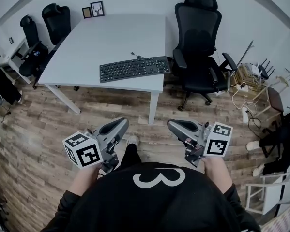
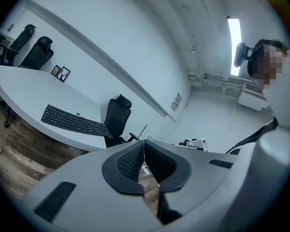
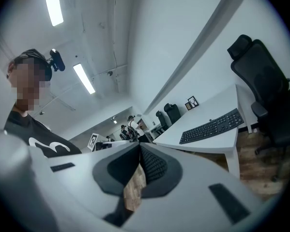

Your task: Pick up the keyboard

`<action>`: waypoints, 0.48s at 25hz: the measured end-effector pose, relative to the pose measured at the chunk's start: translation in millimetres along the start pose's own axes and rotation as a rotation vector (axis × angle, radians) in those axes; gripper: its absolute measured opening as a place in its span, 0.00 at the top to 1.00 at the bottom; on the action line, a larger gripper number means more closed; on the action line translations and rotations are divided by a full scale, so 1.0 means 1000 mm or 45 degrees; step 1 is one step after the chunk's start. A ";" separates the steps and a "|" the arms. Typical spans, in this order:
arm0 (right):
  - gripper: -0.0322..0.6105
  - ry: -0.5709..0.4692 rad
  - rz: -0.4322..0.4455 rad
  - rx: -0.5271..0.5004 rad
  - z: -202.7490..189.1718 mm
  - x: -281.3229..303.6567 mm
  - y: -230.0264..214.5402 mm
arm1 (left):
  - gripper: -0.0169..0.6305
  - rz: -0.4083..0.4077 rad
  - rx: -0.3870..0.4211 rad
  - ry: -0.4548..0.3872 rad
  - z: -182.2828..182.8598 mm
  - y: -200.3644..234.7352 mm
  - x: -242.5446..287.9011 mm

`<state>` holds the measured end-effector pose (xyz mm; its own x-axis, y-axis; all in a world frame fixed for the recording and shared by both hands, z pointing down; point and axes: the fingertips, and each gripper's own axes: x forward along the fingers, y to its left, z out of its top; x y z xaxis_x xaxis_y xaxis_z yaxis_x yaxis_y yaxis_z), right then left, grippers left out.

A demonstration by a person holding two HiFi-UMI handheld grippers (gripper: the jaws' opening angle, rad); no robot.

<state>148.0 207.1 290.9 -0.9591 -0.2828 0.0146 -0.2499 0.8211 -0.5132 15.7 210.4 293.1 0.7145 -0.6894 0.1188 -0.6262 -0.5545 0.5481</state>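
A black keyboard point(image 1: 134, 68) lies near the front edge of the white table point(image 1: 86, 47), toward its right corner. It also shows in the left gripper view as the keyboard point(image 2: 74, 121) and in the right gripper view as the keyboard point(image 3: 211, 126). My left gripper point(image 1: 124, 122) and right gripper point(image 1: 171, 123) are held low in front of my body, well short of the table. Both are shut with nothing between the jaws, tips pointing inward toward each other.
A black office chair point(image 1: 199, 47) stands right of the table. Two more black chairs point(image 1: 44, 28) stand at the far left. Small picture frames point(image 1: 93, 9) sit at the table's back edge. Cables and a stool point(image 1: 261, 91) clutter the right side. Wooden floor point(image 1: 33, 139) lies between me and the table.
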 end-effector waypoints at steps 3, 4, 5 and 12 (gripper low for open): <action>0.94 -0.001 -0.027 0.017 0.010 0.025 -0.021 | 0.95 -0.009 -0.019 0.022 0.016 0.031 0.009; 0.94 -0.004 -0.035 0.025 0.015 0.034 -0.029 | 0.95 -0.010 -0.031 0.028 0.023 0.042 0.013; 0.94 -0.006 -0.043 0.032 0.021 0.043 -0.038 | 0.95 -0.012 -0.041 0.032 0.030 0.053 0.017; 0.94 0.002 -0.100 0.076 0.059 0.106 -0.099 | 0.95 -0.041 -0.076 0.065 0.083 0.128 0.050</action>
<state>78.8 66.5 292.7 -0.9371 -0.3443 0.0578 -0.3158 0.7655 -0.5606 -54.8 66.6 299.9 0.7500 -0.6461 0.1416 -0.5839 -0.5462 0.6006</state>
